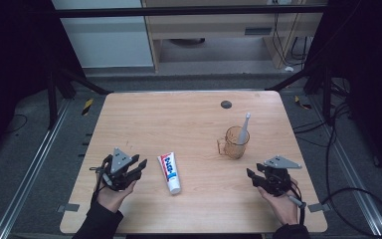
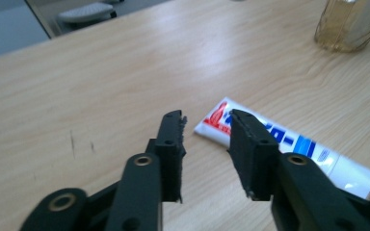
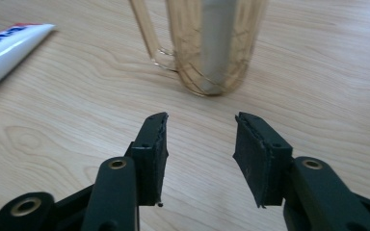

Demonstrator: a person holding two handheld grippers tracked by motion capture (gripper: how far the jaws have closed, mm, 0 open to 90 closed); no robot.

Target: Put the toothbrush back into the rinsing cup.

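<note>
Wooden table (image 1: pixel 194 114), pale grain, bearing all items. Amber translucent mug (image 1: pixel 236 142), handled, upright right of centre; rigid, smooth-walled, probably light and easy to tip, best taken by the body or the handle. Toothpaste tube (image 1: pixel 170 172), white with blue and red print, lying flat left of the mug and well apart from it, cap toward the near edge; judged soft, light and yielding under pressure, so best gripped across its flat middle or the stiffer cap shoulder. Toothbrush (image 1: pixel 244 127), grey, standing slanted in the mug; slim, stiff, light. Left gripper (image 1: pixel 136 165), jaws apart and empty, just beside the tube. Right gripper (image 1: pixel 252 175), jaws apart and empty, near the mug. The left gripper view gives the tube's crimped end (image 2: pixel 212 120) close ahead of the pads; the right gripper view gives the mug's base (image 3: pixel 207 72) and the brush handle through its wall; the high view gives the whole layout
</note>
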